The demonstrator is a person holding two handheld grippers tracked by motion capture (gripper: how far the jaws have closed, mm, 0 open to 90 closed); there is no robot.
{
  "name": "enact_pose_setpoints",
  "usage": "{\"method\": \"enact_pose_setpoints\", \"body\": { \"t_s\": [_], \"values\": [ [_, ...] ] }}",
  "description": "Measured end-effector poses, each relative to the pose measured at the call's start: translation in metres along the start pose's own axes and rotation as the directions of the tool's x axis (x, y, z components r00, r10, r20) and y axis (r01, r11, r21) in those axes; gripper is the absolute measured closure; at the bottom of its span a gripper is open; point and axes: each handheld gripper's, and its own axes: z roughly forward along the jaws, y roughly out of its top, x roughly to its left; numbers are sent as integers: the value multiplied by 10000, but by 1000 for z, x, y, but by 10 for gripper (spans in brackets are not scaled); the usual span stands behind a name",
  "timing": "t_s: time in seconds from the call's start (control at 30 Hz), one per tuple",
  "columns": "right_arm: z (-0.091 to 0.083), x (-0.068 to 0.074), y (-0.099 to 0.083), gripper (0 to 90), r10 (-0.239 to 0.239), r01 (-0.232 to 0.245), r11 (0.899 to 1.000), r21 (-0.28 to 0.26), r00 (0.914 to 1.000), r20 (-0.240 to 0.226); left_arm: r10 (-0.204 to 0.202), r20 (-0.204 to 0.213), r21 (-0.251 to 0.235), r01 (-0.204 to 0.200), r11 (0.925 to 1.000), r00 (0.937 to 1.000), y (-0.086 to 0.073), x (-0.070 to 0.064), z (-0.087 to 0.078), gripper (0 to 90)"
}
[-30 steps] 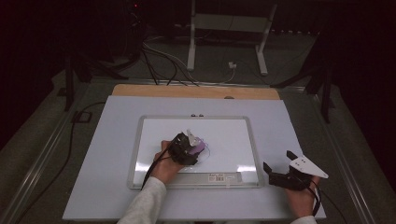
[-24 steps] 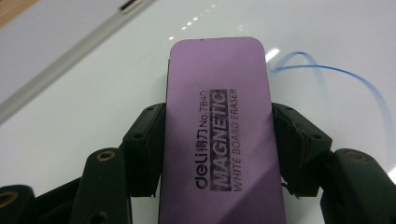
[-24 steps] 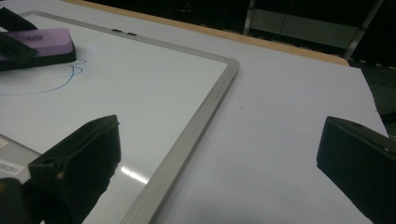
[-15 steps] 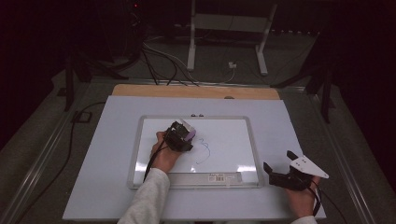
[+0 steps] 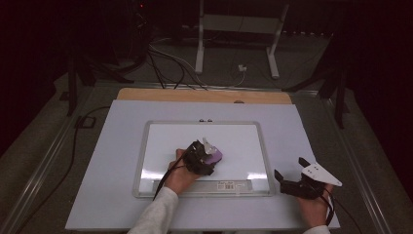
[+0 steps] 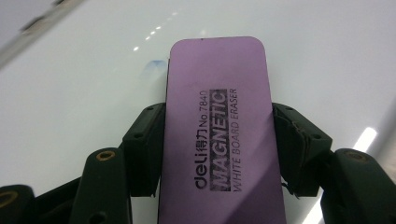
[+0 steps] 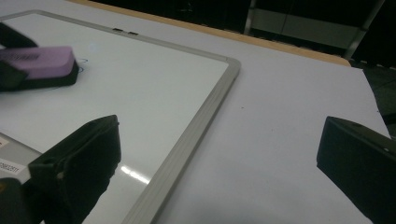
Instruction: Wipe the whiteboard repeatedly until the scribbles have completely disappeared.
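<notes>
A purple magnetic whiteboard eraser [image 6: 219, 126] lies flat on the whiteboard [image 5: 234, 141], and my left gripper [image 5: 207, 158] is shut on its two long sides. The eraser [image 5: 213, 156] sits near the board's middle, slightly low. A faint blue ink smear [image 6: 152, 67] shows beside the eraser's far corner. From the right gripper view the eraser [image 7: 39, 65] sits at the far left, with a thin ink line next to it. My right gripper [image 5: 287, 185] rests open on the table, off the board's lower right corner, with nothing between its jaws.
The whiteboard's grey frame [image 7: 196, 126] runs diagonally in front of my right gripper. A label strip [image 5: 229, 185] lies along the board's near edge. The board lies on a white table top [image 5: 122, 146] with a wooden strip [image 5: 204, 95] at the back. Cables and a stand [image 5: 238, 44] are on the floor beyond.
My left gripper with the eraser slid up and left across the board, then came back down and right to near the middle. Drawn marks there look fainter. The right gripper stayed still.
</notes>
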Motion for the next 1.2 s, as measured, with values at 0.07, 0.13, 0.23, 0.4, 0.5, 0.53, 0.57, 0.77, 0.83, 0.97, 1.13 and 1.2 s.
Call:
{"method": "enact_pose_setpoints", "body": {
  "t_s": [0.07,0.13,0.23,0.4,0.5,0.53,0.57,0.77,0.83,0.97,1.13,1.2],
  "values": [
    [0,0,0,1,-24,24,10000,14,10000,-14,204,-1,-26,-204,9998,9998,0,-6,-1,415],
    [0,1,0,0,-39,39,10000,5,10000,-25,240,-17,-22,-240,9997,9997,1,-6,-1,415],
    [0,1,0,0,-49,49,10000,1,10000,2,285,-631,48,-283,9996,9976,3,-2,2,415],
    [-2,0,0,1,-1,1,10000,-36,10000,30,-298,-1813,287,356,9990,9830,5,23,9,415],
    [-2,-1,0,1,12,-12,10000,-29,10000,35,-639,-2251,368,741,9966,9722,6,35,11,415],
    [-2,-1,0,1,12,-12,10000,-27,10000,36,-787,-2341,354,894,9954,9690,6,39,12,414],
    [-2,-1,0,1,12,-12,10000,-29,10000,34,-916,-2359,379,1033,9939,9675,7,42,13,414],
    [0,0,0,1,-33,33,10000,11,10000,17,-1080,-2378,443,1218,9916,9653,10,45,16,413],
    [0,0,0,1,-42,42,10000,16,10000,13,-1237,-2220,407,1360,9899,9672,10,46,16,414],
    [0,1,0,1,-42,42,10000,27,10000,4,-1216,-1884,363,1306,9908,9745,13,45,17,414],
    [0,1,0,1,-80,80,10000,40,10000,-1,-724,-1310,335,774,9964,9887,19,30,19,414],
    [0,1,0,0,-85,85,10000,31,10000,0,-486,-1097,320,524,9981,9928,20,21,19,414]
  ]
}}
